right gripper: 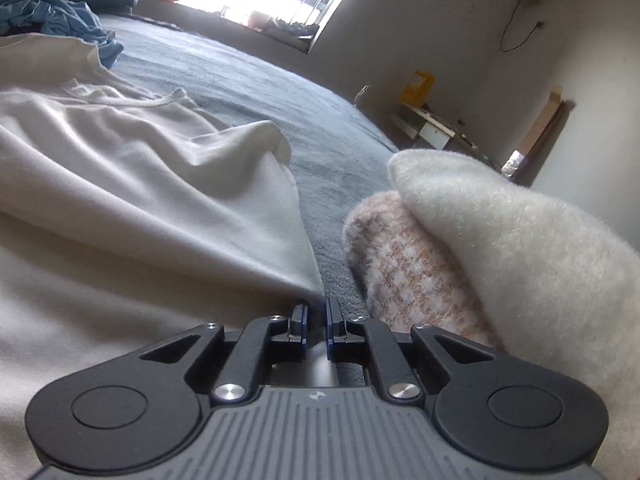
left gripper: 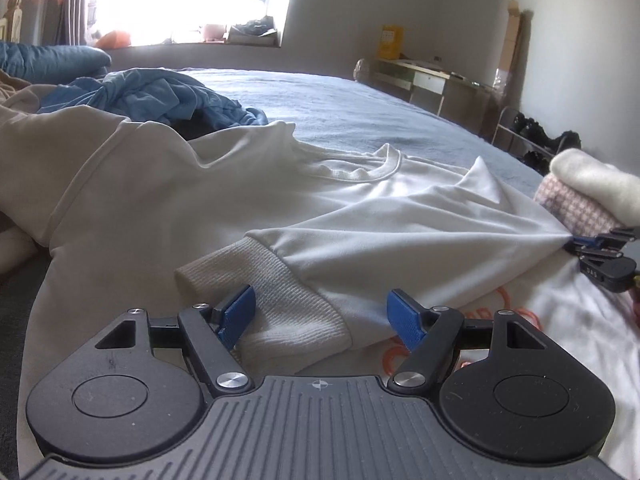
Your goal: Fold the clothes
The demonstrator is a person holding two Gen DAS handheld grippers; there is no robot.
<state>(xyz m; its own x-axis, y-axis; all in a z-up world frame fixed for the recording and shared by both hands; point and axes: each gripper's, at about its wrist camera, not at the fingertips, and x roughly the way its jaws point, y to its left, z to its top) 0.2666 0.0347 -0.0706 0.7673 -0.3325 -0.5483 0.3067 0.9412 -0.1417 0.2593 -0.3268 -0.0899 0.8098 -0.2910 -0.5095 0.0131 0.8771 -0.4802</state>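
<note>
A white sweatshirt (left gripper: 360, 208) lies spread on the bed, neckline away from me, with an orange print low on its front. One sleeve is folded across the body, and its ribbed cuff (left gripper: 280, 312) rests between the fingers of my left gripper (left gripper: 320, 314), which is open with its blue pads clear of the cloth. At the right edge, my right gripper (left gripper: 576, 244) is shut on the sweatshirt's side, and the cloth pulls taut into a point. In the right wrist view the sweatshirt (right gripper: 160, 184) narrows to that point at the right gripper (right gripper: 317, 318), whose blue pads are almost together.
A folded stack of a fuzzy cream knit (right gripper: 520, 240) over a pink checked knit (right gripper: 400, 272) sits close on the right gripper's right. A heap of blue clothes (left gripper: 152, 96) lies far left on the grey-blue bedspread (left gripper: 340, 100). A desk (left gripper: 420, 76) and shoes stand past the bed.
</note>
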